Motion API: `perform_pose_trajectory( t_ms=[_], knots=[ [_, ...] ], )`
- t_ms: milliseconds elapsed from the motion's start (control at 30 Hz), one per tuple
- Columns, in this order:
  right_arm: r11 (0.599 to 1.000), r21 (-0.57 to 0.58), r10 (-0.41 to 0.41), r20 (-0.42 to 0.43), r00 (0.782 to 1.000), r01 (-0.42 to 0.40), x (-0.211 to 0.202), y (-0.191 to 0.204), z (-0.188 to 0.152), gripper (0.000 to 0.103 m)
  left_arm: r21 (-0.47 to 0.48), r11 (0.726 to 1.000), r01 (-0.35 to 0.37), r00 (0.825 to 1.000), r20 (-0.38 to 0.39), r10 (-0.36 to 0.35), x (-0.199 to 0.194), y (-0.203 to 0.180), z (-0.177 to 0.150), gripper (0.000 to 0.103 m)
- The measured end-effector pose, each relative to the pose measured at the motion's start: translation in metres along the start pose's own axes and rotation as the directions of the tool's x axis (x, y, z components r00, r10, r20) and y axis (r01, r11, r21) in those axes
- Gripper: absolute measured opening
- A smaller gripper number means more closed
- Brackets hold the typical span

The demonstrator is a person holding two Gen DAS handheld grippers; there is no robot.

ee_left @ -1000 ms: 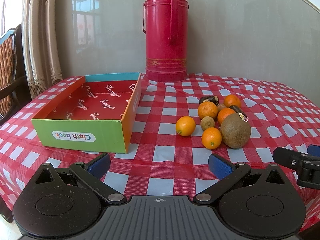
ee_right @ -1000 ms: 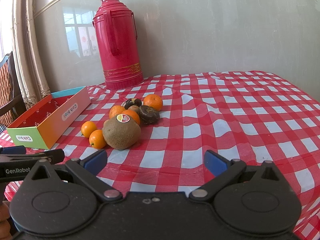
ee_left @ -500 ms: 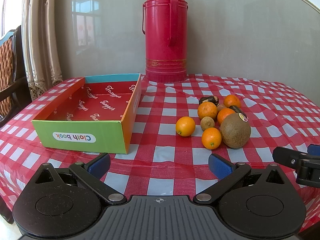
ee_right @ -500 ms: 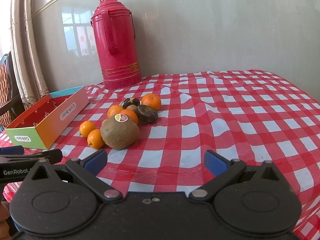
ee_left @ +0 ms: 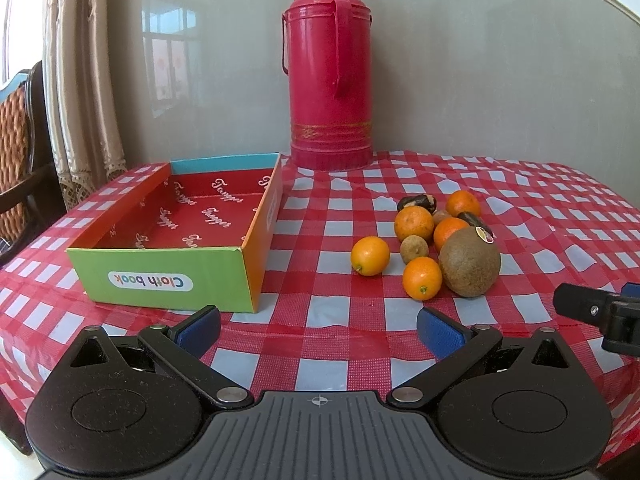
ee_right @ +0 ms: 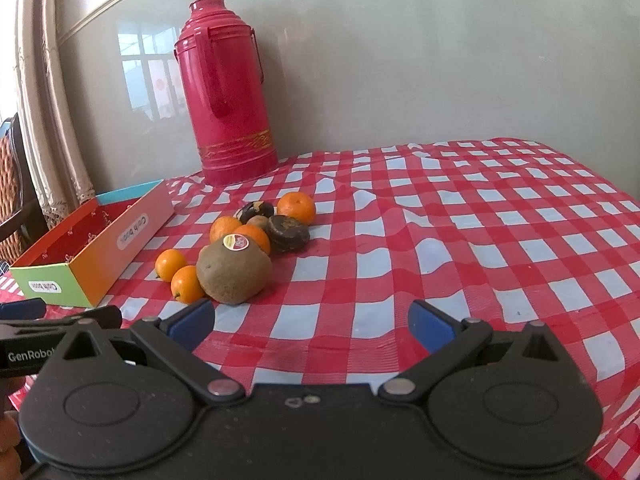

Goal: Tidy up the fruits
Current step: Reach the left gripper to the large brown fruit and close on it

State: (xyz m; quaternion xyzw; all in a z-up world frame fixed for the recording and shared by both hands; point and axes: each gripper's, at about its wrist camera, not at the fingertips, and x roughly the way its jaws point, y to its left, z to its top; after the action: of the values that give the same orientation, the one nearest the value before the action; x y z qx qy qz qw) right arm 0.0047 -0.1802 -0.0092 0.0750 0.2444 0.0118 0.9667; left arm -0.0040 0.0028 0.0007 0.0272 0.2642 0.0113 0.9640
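Observation:
A pile of fruit lies on the red checked tablecloth: several oranges [ee_left: 370, 255], a big brown kiwi [ee_left: 469, 267] with a sticker, and some small dark fruits [ee_left: 416, 201]. The kiwi also shows in the right wrist view [ee_right: 234, 271]. An empty colourful cardboard box [ee_left: 168, 277] stands left of the pile. My left gripper [ee_left: 319, 327] is open and empty, near the table's front edge, short of the fruit. My right gripper [ee_right: 311, 322] is open and empty, with the kiwi just ahead of its left finger.
A tall red thermos [ee_left: 330, 68] stands at the back by the wall. A chair [ee_left: 16, 152] and a curtain are at the far left. The box also shows in the right wrist view [ee_right: 96, 256]. The right gripper's tip [ee_left: 600, 312] shows at the right edge.
The right gripper has moved a little closer to the fruit pile and turned slightly. The left gripper has barely moved. Both stay open.

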Motion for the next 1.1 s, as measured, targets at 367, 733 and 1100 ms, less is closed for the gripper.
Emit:
perform_pose_trajectory(
  t_ms=[367,733,1100],
  knots=[
    [0.992,0.123,-0.016,0.084,0.996,0.006,-0.018,-0.026,0.002,0.098,0.108,0.994,-0.005,0.999,0.053,-0.001,-0.011,-0.013,0.000,0.103],
    [0.968,0.247,-0.097,0.170,0.981,0.053,-0.031,-0.057,0.005,0.098,0.296,0.952,0.075,0.990,0.088,-0.105,-0.011,-0.062,0.028,0.103],
    [0.923,0.386,-0.100,0.200,0.975,0.016,-0.039,-0.092,0.003,0.098,0.427,0.893,0.143,0.982,0.048,-0.180,0.015,-0.112,0.043,0.103]
  ],
)
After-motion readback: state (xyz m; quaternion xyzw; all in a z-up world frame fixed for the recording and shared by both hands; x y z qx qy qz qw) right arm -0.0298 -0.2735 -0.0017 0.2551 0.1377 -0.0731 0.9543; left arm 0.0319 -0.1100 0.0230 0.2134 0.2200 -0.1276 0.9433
